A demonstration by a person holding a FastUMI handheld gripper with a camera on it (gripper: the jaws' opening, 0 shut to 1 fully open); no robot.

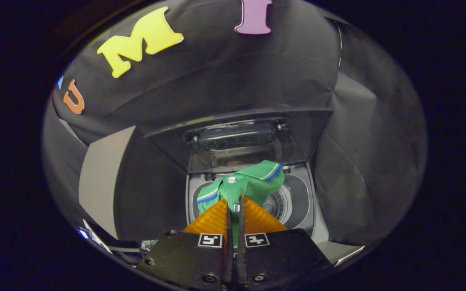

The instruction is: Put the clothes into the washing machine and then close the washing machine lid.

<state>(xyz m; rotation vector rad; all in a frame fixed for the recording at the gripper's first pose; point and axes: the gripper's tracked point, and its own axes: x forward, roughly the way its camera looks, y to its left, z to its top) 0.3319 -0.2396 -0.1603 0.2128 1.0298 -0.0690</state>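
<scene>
Loading step. I have the gripper (235,210) pinched nearly closed on the green garment (244,185), both fingers pressing it, hanging above the washing machine (297,202) drum opening. Lid (237,133) stands raised behind. Next, I judge: lower, let go, then reach for the lid.

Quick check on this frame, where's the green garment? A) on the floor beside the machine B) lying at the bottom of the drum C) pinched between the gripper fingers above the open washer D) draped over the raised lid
C: the gripper has both fingers closed on the green garment, which hangs over the washing machine opening, with the lid raised behind it.
</scene>
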